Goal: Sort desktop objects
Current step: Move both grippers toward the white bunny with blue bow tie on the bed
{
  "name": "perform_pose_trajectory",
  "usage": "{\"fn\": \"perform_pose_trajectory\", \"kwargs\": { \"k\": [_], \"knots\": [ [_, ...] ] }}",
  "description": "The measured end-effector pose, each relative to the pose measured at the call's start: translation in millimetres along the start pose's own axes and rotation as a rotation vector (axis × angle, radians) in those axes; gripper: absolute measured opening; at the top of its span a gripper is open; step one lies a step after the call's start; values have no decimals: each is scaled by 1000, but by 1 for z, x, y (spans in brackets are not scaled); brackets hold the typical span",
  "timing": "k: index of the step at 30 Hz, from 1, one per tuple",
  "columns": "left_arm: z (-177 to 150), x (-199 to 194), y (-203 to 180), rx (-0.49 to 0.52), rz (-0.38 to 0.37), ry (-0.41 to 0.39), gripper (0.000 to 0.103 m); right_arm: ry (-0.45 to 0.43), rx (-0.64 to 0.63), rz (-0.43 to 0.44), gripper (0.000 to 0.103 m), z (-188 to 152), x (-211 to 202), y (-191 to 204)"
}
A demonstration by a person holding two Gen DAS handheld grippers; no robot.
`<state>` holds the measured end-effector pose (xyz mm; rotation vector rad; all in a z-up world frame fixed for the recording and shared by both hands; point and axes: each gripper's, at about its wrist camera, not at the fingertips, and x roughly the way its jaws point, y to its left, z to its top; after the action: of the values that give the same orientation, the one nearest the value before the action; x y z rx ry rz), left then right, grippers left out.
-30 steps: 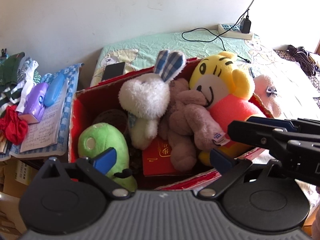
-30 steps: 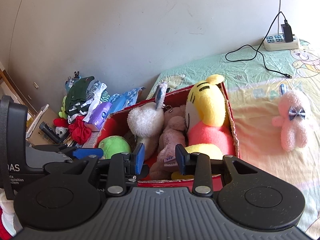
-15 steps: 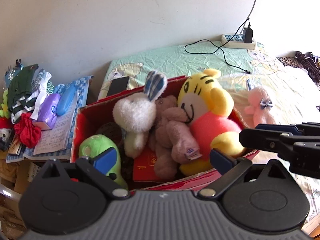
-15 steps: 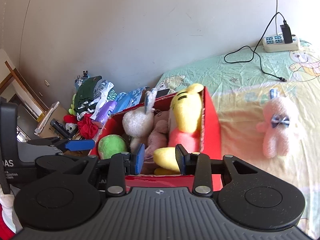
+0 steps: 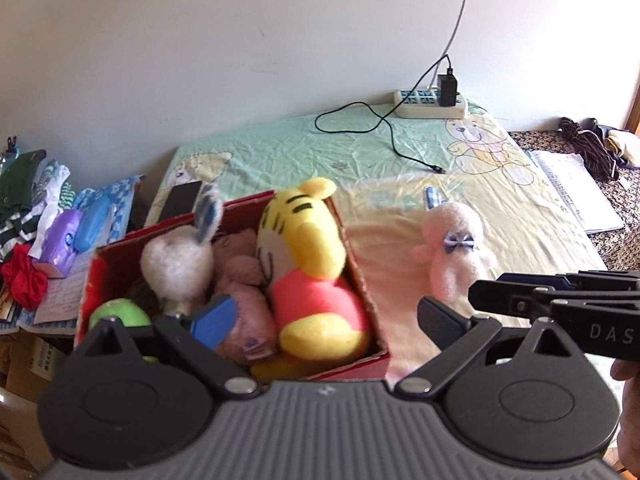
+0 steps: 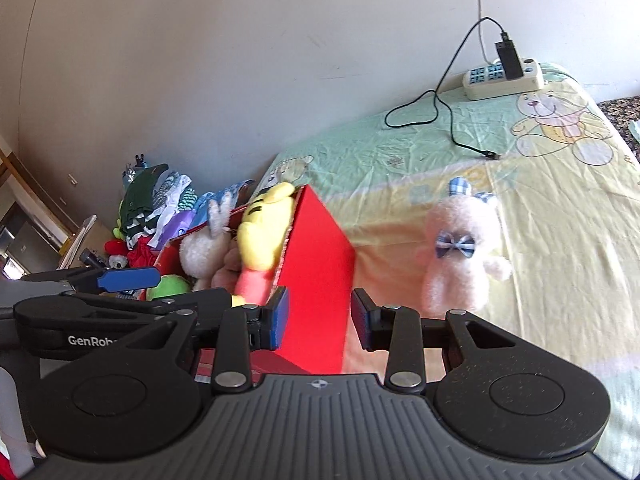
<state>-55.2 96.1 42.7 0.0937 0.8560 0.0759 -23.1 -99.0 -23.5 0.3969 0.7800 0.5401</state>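
Note:
A red cardboard box (image 5: 360,272) (image 6: 316,264) stands on the bed, packed with a yellow tiger plush (image 5: 308,248) (image 6: 260,240), a white rabbit (image 5: 176,264), a brown bear (image 5: 240,292) and a green toy (image 5: 120,312). A pink plush rabbit with a blue bow (image 5: 452,252) (image 6: 460,252) lies on the sheet to the box's right. My left gripper (image 5: 324,316) is open above the box's near edge. My right gripper (image 6: 318,316) is open, with nothing between its fingers, at the box's near right corner, left of the pink rabbit.
A power strip (image 5: 432,102) with a black cable (image 5: 384,128) lies at the bed's far end. Clothes and small toys (image 5: 36,216) are piled on the left, with a dark phone (image 5: 180,200) behind the box. Papers (image 5: 572,192) lie at the right.
Both grippers have pulled back and swung right. The box has slid left in both views and the pink rabbit has come toward the centre. The right gripper's fingers have spread wider.

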Motion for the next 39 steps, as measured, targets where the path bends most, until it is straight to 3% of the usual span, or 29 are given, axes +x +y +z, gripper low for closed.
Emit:
{"fn": "perform_pose_trajectory", "kwargs": {
  "k": [10,23,29,39],
  "knots": [
    [15,32,-67,46,-127,36,97,0,130,-66,38,6,-20,-72],
    [29,90,-103,53,-156,150,96,13,238,-73,38,16,-14,-128],
    [35,112,-106,42,-170,180,96,42,269,-37,38,25,6,-144],
    [39,148,-104,-13,-240,184,85,96,420,74,42,36,54,-181]
  ]
}}
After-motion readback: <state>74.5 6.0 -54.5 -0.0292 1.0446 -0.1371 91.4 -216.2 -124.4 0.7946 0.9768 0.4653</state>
